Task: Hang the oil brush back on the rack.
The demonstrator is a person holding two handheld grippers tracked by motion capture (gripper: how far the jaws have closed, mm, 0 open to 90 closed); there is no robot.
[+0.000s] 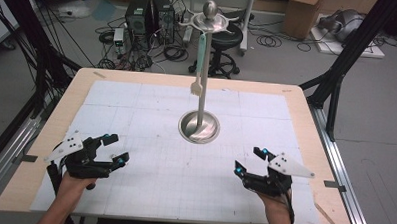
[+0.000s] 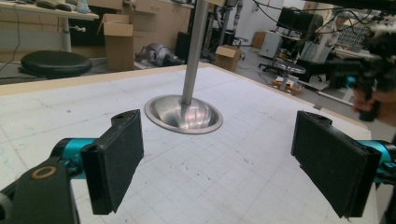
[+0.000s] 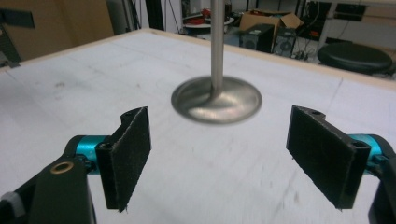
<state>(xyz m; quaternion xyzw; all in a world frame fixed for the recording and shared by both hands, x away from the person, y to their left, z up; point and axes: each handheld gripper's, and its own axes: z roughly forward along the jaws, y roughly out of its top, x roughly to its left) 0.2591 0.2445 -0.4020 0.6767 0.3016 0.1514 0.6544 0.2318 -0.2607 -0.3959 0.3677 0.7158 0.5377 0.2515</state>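
Hanging from one steel rack (image 1: 202, 72), a single pale green tongs (image 1: 199, 67) dangles, prongs nearly closed, gripping nothing; two grippers gape empty.

Lab: floor cables (image 1: 176, 52), computer towers (image 1: 150, 18)

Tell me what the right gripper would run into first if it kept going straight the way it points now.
Probably the metal stand's round base: the open, empty right gripper points just above the mat toward it, with bare mat between. The upright pole stands centred behind; depth is hard to judge.
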